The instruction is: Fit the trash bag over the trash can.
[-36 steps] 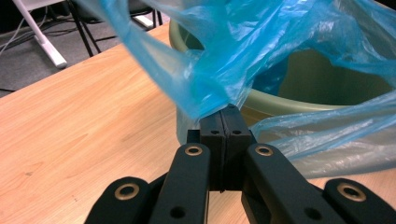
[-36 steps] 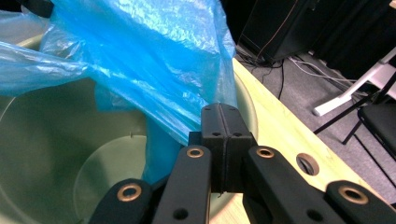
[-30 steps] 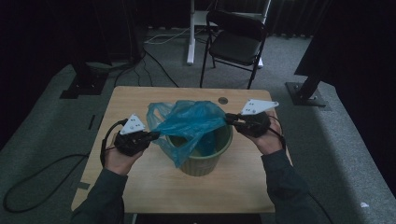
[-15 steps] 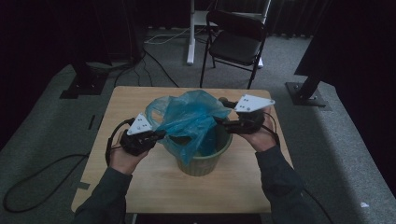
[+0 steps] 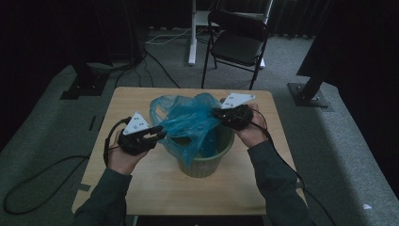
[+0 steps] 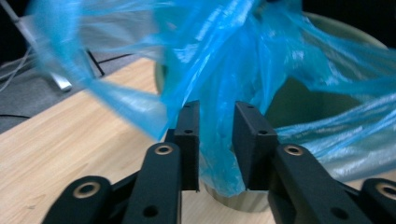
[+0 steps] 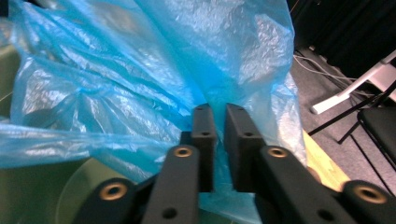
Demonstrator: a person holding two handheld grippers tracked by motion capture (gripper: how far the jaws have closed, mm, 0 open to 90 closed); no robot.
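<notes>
We hold a gripper in each hand over the wooden worktop, and between them hangs the blue plastic bag, partly draped into the green bin that stands near the middle of the worktop.

The left gripper sits just left of the bin, above bare wood. Its fingers have just been opening – in the left gripper view they stand apart, with a loose fold of the bag hanging in the gap and not pinched flat. The right gripper is at the far right of the bin's rim, and its fingers have just been closing; in the right gripper view they are nearly together on a thin pleat of the bag, so we read them as gripping the film.

The bag's mouth billows up above the rim, with its left edge spilling over the bin's side toward the left gripper. The bin's near wall shows uncovered.

For room – the worktop lies bare to the left of the bin and along the near edge, and a narrower strip runs on the right. Beyond the far edge a black folding chair stands well apart on the grey floor, with cables trailing left of it.
</notes>
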